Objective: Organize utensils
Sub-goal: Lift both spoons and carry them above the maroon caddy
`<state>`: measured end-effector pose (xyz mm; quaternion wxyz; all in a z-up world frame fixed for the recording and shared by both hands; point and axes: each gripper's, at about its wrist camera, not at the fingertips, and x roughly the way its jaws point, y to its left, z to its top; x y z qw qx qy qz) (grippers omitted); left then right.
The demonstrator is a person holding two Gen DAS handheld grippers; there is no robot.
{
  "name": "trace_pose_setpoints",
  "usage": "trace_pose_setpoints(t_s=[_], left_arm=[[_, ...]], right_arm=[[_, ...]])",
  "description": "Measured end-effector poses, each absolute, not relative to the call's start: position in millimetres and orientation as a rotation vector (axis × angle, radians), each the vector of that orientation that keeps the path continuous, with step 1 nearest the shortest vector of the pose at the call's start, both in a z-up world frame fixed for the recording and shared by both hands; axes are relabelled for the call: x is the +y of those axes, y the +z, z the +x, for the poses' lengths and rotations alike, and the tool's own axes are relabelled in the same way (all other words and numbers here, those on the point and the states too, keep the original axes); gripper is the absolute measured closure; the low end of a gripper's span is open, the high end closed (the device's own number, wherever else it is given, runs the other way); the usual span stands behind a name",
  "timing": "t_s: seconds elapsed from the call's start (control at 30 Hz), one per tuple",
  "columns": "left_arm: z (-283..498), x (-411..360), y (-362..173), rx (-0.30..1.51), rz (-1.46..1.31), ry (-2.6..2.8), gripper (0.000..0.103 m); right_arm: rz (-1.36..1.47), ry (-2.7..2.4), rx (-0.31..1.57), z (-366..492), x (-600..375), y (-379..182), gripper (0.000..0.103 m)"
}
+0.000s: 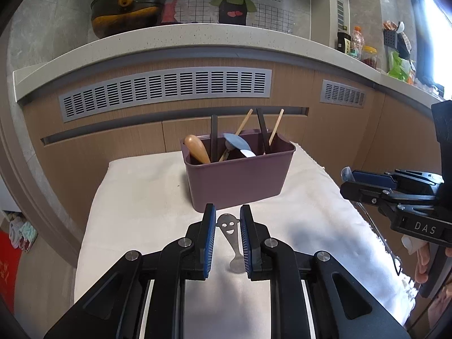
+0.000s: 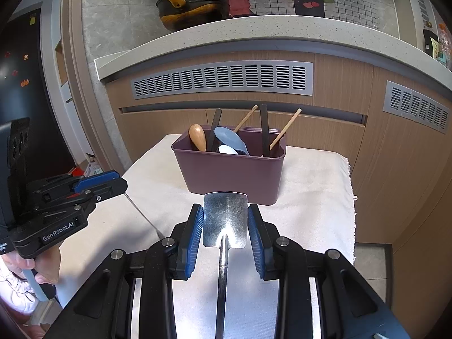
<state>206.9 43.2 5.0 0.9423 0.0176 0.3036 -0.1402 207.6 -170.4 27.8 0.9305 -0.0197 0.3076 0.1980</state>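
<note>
Left hand-held gripper [image 1: 227,237] clamped on smiley spoon [image 1: 229,227], right [image 2: 225,226] on spatula [image 2: 225,217], both before purple caddy [image 1: 238,178].

The utensil box [image 2: 231,173] is mauve, standing on a cream-white cloth [image 2: 310,186]. In it show a tan wooden handle [image 2: 197,137], a pale blue spoon [image 2: 230,138] and black sticks [image 2: 265,130]. Both grippers' pads [image 2: 195,240] are ribbed blue on black frames.

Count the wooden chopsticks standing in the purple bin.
2: one chopstick leans near the bin's middle, the other at its right end. More may lie hidden inside.
</note>
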Motion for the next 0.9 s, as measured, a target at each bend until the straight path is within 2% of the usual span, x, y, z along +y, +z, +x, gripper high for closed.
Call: trace_pose_setpoints(t_s=[0.47,0.73,0.9], left_arm=[[209.1,34.4,47.1,0.521,0.081,-0.299,0.085],[246.0,36.8,122.1,0.343,0.086,-0.287,0.085],[282.2,42.7,143.1,0.297,0.065,-0.282,0.085]], right_arm=[[-0.047,0.39,0.566,215.0,-171.9,44.9,0.074],[-0.05,0.339,0.278,241.9,-171.2,126.5,0.074],[-0.038,0.322,0.155,281.6,-163.7,154.4,0.074]])
